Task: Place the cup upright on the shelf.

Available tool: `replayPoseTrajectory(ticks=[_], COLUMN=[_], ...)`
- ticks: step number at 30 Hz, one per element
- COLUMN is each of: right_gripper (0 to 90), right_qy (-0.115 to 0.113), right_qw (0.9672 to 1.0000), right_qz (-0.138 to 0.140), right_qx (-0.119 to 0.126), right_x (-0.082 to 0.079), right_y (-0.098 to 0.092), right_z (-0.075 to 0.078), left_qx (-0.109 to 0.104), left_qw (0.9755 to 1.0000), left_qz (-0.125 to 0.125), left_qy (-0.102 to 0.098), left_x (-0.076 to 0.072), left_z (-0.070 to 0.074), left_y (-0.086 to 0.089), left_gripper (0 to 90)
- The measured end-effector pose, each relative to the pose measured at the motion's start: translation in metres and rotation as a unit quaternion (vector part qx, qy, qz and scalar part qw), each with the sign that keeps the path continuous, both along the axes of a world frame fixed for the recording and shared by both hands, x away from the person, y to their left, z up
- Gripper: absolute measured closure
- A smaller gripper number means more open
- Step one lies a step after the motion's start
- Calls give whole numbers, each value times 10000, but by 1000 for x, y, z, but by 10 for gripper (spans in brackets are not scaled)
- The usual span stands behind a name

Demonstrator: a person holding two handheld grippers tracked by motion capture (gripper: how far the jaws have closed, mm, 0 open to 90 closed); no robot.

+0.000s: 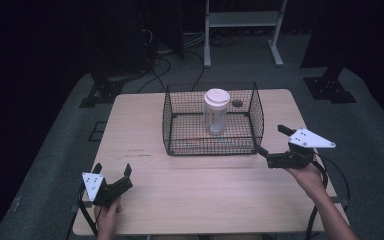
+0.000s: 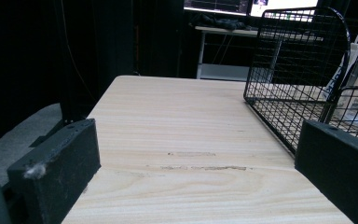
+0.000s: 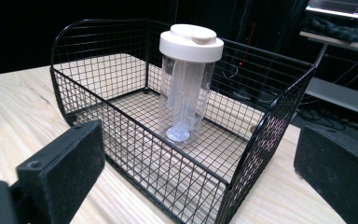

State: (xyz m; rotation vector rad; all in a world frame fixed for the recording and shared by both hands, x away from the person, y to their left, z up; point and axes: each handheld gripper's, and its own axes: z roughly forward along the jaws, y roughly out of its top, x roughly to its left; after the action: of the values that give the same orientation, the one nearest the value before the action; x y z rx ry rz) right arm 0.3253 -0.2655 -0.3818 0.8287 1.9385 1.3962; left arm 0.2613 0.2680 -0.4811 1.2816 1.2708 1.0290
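While right gripper (image 1: 271, 145) gapes empty toward wire basket (image 1: 170, 120), likely approaching its clear lidded jar (image 1: 216, 112), left gripper (image 1: 112, 171) rests open, empty.

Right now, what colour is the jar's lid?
White; the lid on the clear jar shows best in the right gripper view.

A pale, matt wooden counter (image 1: 145, 130) with visible grain and a few scuffed streaks is seen. On it, a black wire-mesh basket (image 3: 261, 140) of thin coated metal is set, holding a clear, glossy plastic jar (image 3: 184, 100) capped by a smooth, matt white plastic lid (image 3: 191, 42). The gripper jaws are of matt black plastic, flecked with dust.
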Motion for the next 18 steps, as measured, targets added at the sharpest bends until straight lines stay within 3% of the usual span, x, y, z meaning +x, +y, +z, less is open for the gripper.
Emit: replayPoseTrajectory(ticks=[18], right_gripper=[13], right_qy=[98], right_qw=[9998], right_qz=[-168], right_qx=[28], right_x=[-19], right_y=[-16], right_z=[-24], left_qx=[9], left_qw=[10000], left_qz=[-5], left_qy=[-2], left_x=[0], left_z=[0], left_y=[0], left_gripper=[0])
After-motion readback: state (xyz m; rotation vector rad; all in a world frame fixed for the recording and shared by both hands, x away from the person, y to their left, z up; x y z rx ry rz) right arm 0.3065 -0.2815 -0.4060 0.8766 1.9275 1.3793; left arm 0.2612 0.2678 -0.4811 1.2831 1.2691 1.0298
